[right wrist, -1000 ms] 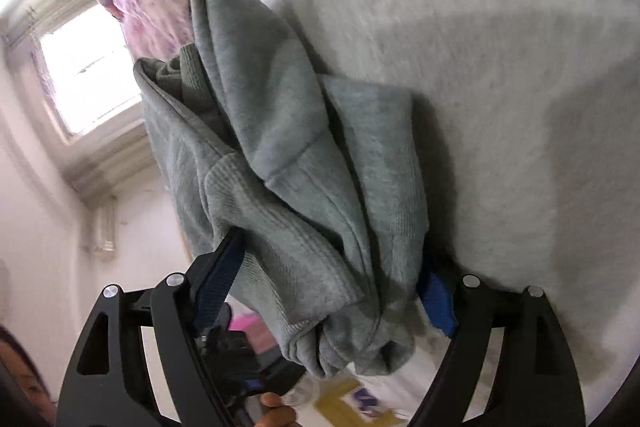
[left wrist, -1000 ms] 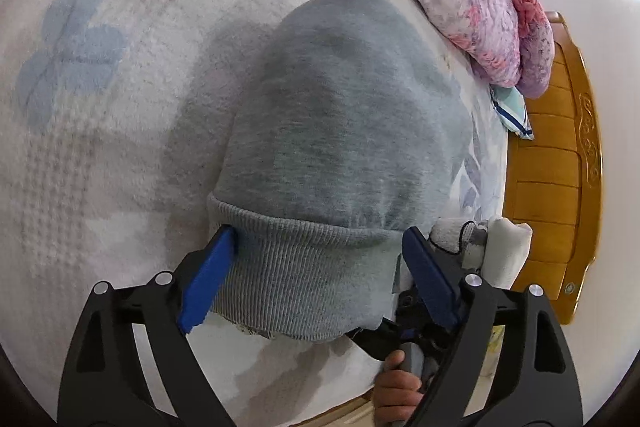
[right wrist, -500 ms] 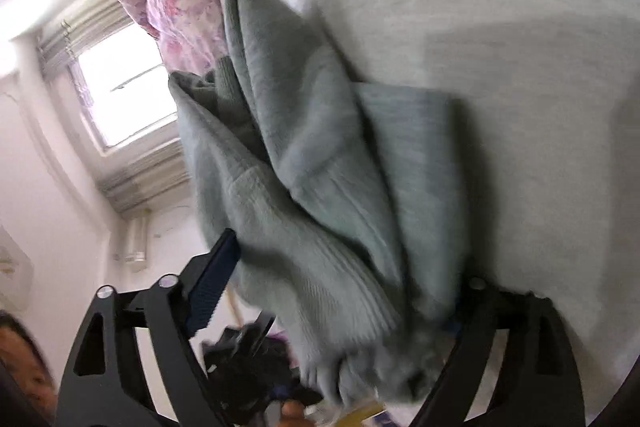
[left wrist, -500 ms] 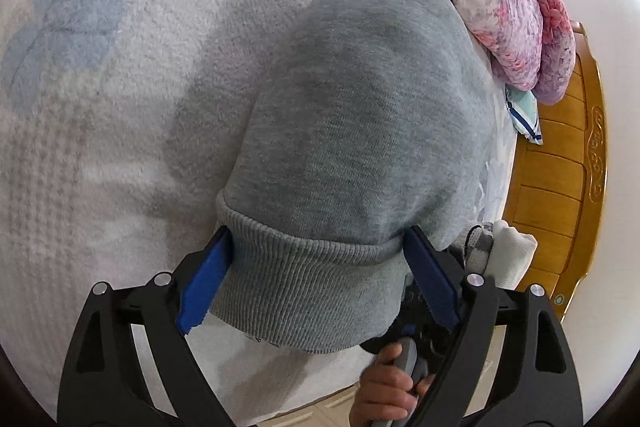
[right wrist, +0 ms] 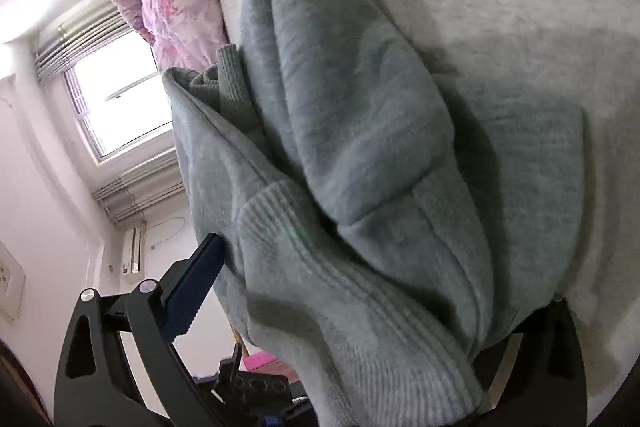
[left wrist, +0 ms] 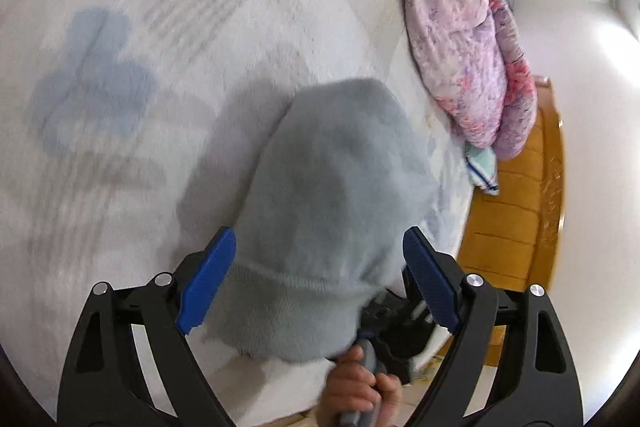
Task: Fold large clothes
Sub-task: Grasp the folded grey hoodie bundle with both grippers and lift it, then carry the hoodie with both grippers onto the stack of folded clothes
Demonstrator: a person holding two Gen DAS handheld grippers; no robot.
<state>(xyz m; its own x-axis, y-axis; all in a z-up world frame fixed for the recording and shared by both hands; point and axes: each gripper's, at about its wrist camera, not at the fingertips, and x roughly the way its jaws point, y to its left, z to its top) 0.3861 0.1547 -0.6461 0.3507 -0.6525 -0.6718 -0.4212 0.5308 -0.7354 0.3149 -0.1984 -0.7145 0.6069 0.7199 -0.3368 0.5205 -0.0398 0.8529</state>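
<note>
my left gripper [left wrist: 316, 275] has its blue fingers [left wrist: 206, 285] spread wide on either side of the grey sweatshirt [left wrist: 332, 195], at the ribbed hem. the cloth bulges between them, but the pads sit well apart, so i read this as open, cradling rather than pinching. my right gripper [right wrist: 384, 307] is buried in bunched fabric; one finger [right wrist: 192, 291] shows, the other is hidden under the folds, so i cannot tell whether it is clamped.

the sweatshirt hangs partly lifted over the bed [left wrist: 160, 47], its far end resting on the pale blanket, with the pink floral quilt [left wrist: 472, 47] heaped near the wooden footboard [left wrist: 520, 211].

i judge the step in hand to be carrying the hem over towards the far end to make a fold. to do it well, i would close my left fingers on the ribbing alone before pulling, keep both hands level so the edge stays straight, and lay the cloth down slowly away from the quilt. the bunching on the right could carry creases into the fold unless i shake it flat.
</note>
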